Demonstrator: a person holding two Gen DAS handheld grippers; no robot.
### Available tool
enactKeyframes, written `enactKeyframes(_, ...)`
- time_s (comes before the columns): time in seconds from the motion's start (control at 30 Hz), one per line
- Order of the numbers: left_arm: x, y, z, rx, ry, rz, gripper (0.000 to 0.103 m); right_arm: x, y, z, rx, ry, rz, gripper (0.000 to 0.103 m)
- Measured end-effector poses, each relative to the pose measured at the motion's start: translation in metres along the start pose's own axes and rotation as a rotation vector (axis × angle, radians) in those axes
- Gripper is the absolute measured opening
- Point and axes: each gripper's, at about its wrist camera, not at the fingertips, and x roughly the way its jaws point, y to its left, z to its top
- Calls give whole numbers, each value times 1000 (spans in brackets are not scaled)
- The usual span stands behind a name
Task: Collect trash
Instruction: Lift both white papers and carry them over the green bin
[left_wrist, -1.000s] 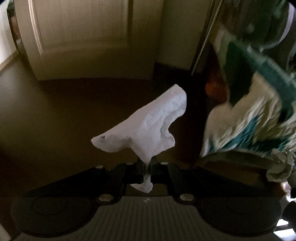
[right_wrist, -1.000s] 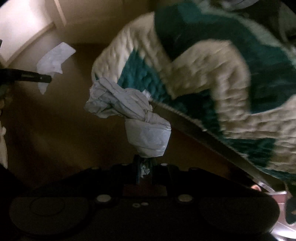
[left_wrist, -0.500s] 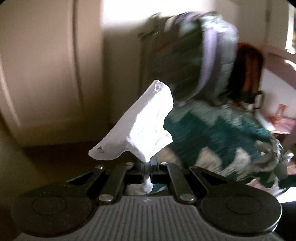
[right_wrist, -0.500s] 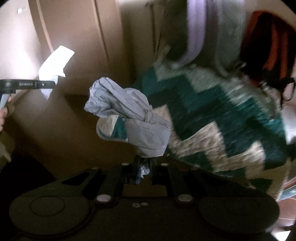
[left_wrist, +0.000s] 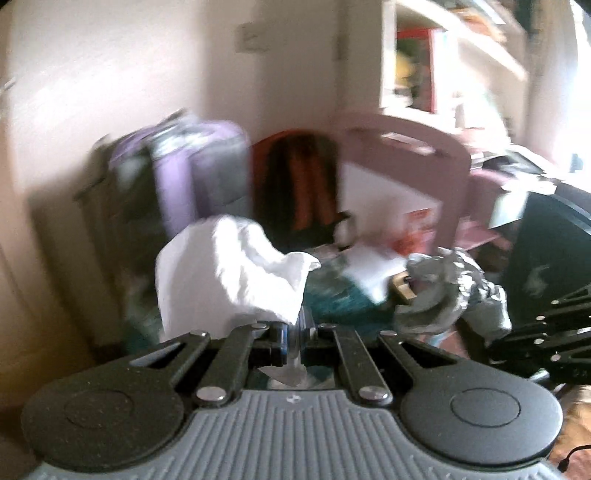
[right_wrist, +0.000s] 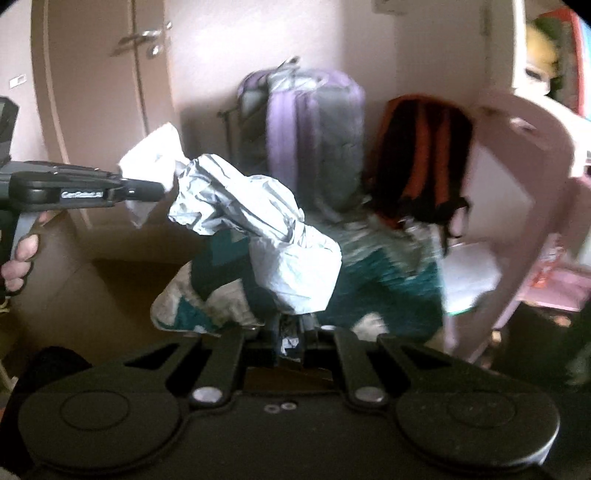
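My left gripper (left_wrist: 293, 341) is shut on a white crumpled tissue (left_wrist: 229, 277), held up in the air. My right gripper (right_wrist: 291, 334) is shut on a grey-white crumpled paper wad (right_wrist: 258, 236), also held in the air. In the right wrist view the left gripper (right_wrist: 147, 190) comes in from the left with its tissue (right_wrist: 151, 162) just left of the wad. In the left wrist view the right gripper (left_wrist: 517, 332) sits at the right with its wad (left_wrist: 443, 288).
A teal-and-cream zigzag blanket (right_wrist: 388, 273) lies below and ahead. Behind it stand a purple suitcase (right_wrist: 310, 140), an orange-black backpack (right_wrist: 424, 158) and a pink bed end (right_wrist: 532, 177). A door (right_wrist: 103, 92) is at the left, shelves (left_wrist: 443, 55) at the upper right.
Both grippers have swung up and to the right, from floor and blanket toward the suitcase, backpack and bed. Both keep hold of their paper. The tissue has flopped over to the left.
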Motion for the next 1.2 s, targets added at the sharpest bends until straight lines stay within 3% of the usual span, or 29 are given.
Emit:
enactKeyframes(0.37, 15, -148, 82, 149, -70, -222, 6, -110, -79, -1, 50, -133, -150, 9)
enactKeyframes(0.67, 22, -260, 118, 274, -58, -381, 6, -174, -149, -9, 87, -192, -357, 9)
enactKeyframes(0.93, 49, -348, 129, 368, 13, -479, 6, -201, -210, -25, 126, -148, -520, 9)
enactKeyframes(1.2, 89, -403, 143, 371, 73, -506, 6, -196, -255, -41, 180, -40, -544, 9)
